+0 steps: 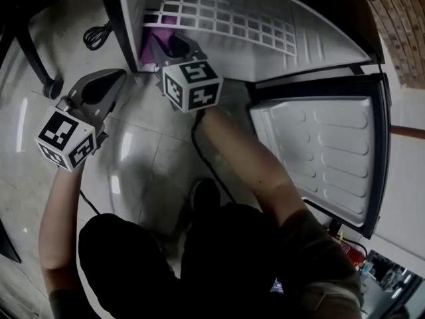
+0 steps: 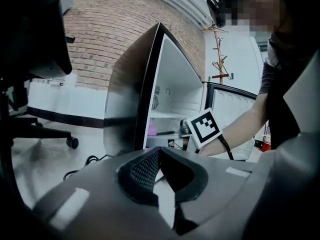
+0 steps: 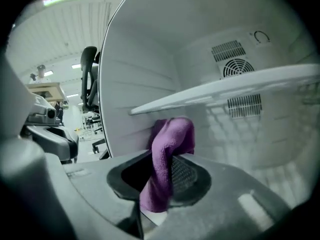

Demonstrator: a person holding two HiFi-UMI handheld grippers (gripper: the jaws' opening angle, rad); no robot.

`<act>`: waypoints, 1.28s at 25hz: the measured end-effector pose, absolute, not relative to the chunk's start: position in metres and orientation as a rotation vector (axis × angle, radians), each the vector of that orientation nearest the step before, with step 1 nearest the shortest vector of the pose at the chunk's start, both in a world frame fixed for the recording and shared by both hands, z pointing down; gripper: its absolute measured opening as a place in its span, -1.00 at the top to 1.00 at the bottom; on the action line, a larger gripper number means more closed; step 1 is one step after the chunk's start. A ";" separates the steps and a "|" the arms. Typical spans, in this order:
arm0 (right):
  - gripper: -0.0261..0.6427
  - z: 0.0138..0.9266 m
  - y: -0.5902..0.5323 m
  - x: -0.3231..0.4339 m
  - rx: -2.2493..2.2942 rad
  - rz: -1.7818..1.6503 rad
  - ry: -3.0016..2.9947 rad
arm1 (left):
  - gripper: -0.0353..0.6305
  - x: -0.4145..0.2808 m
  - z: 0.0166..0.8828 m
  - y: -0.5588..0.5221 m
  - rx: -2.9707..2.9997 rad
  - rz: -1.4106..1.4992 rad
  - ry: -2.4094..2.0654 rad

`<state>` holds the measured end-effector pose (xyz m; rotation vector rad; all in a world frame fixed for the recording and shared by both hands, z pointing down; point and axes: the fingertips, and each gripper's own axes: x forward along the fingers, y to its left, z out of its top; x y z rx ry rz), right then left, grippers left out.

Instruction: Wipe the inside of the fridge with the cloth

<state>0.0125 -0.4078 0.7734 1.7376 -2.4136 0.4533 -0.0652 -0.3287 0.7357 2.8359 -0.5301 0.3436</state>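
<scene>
the right tool (image 3: 160, 176) is closed on the purple cloth (image 3: 170, 144), which is pinched between the pads with a thick fold standing up above them and a shorter tail hanging below. the tool is just at the mouth of the fridge (image 3: 280, 149), in the lower compartment, under the white shelf (image 3: 225, 91) and close to the left inner wall (image 3: 135, 84). the fold looks to be at or just off that wall, but whether it actually touches cannot be told. the left tool (image 2: 162, 174) is held outside, above the floor (image 1: 146, 158) and well apart from the cabinet, its jaws apart with nothing between them. the door (image 1: 332, 151) stands wide open at the person's right. wiping seems only about to begin or barely begun. the main risk from here is the grip: only part of the cloth is clamped, so a firm rub along the wall could drag the cloth out of the jaws or roll the fold over, leaving the hard body of the tool to scrape the liner instead. the shelf sits low over the working space, so lifting the tool during a stroke could knock or unseat it. reaching deeper toward the fan vent (image 3: 237, 66) could snag the loose fold on the grille. with so little cloth presented, patches of wall are also likely to be missed unless the strokes overlap.
</scene>
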 end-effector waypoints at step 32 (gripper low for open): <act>0.68 0.878 -0.390 0.188 1.811 0.641 -1.621 | 0.84 0.019 0.763 -0.308 2.813 0.414 -0.284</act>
